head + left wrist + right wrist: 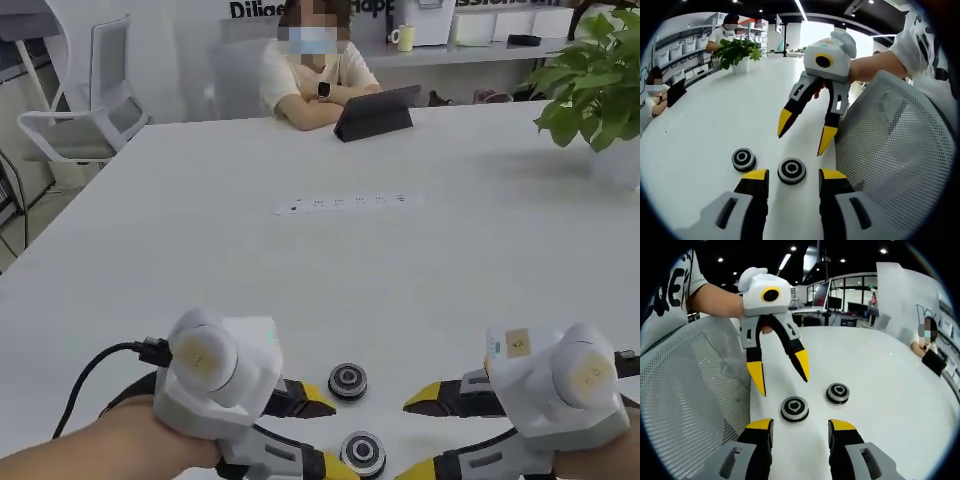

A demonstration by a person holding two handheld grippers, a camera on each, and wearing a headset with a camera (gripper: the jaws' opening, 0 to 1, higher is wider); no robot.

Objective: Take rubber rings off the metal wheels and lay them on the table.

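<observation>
Head view: power strip (pixel 348 202) beyond far wheel (pixel 347 381) (ring (pixel 333 382) on)

Wall lettering (pixel 262 10) reads "Dili…" (rest cut off).

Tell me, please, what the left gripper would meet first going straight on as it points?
Probably the nearer metal wheel, lying just ahead between its open jaws, though depth is unclear.

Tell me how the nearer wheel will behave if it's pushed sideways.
The nearer wheel lies flat on the table, so it will probably slide, not roll. It looks mostly metal, so likely heavy for its size; the dark rubber ring may drag.
</observation>
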